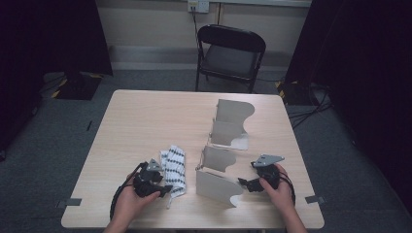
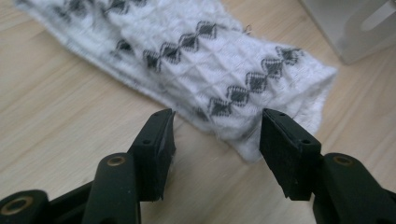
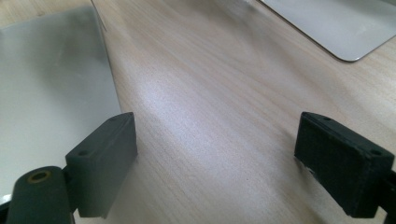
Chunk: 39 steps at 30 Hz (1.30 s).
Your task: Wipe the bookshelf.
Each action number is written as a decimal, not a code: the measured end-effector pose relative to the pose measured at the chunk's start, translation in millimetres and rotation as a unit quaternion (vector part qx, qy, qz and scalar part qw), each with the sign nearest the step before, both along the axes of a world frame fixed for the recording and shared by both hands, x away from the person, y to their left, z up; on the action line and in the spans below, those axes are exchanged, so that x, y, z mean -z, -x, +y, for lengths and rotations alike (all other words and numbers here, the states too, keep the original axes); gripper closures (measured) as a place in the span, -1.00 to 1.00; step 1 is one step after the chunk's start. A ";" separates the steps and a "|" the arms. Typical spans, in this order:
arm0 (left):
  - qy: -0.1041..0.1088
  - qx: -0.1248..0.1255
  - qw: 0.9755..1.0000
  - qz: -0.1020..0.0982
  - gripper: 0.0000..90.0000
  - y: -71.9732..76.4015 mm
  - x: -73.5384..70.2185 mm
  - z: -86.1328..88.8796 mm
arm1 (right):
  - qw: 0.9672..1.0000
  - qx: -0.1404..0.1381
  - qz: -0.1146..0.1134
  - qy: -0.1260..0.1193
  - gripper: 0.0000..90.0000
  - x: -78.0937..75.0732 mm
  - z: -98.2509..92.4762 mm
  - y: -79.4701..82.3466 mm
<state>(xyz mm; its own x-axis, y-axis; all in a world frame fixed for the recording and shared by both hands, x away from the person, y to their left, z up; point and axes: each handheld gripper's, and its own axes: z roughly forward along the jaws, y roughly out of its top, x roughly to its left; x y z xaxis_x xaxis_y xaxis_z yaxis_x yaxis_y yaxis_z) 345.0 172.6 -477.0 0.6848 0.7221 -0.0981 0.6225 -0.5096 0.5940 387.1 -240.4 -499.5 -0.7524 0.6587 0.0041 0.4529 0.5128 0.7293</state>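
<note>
Left gripper view: cloth (image 2: 205, 70), soft, light and limp, lies flat on the table (image 2: 56, 121), its near edge between the part-open, empty jaws of the left gripper (image 2: 217, 135); that folded edge looks the best hold. Right gripper (image 3: 215, 154), beyond the cloth, gapes empty.

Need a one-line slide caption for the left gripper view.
Left gripper with jaws open, poised at the near edge of a folded white cloth with black diamond pattern lying on the wooden table.
</note>
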 end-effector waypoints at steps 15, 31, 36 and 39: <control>0.051 -0.028 0.998 -0.022 0.03 -12.7 -23.3 14.4 | 1.000 -0.001 0.001 0.000 -0.73 0.0 0.0 -0.3; 0.030 -0.007 0.999 -0.006 0.06 -7.2 -10.5 10.6 | 1.000 -0.001 0.001 0.000 -0.73 0.0 0.0 -0.3; 0.020 -0.029 0.999 -0.001 0.04 -7.1 -7.8 30.5 | 1.000 -0.001 0.001 0.000 -0.73 0.0 0.1 -0.3; 0.026 -0.038 0.999 -0.001 0.04 -8.0 -8.2 35.9 | 1.000 -0.001 0.001 0.000 -0.73 0.0 0.1 -0.3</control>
<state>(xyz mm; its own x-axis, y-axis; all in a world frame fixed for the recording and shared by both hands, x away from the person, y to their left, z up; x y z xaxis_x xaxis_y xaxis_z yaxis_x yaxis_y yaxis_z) 353.0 208.5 -468.7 0.6283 0.7661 -0.1352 0.6569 -0.4294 0.6198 387.4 -240.4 -499.5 -0.7535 0.6574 0.0054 0.4530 0.5133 0.7289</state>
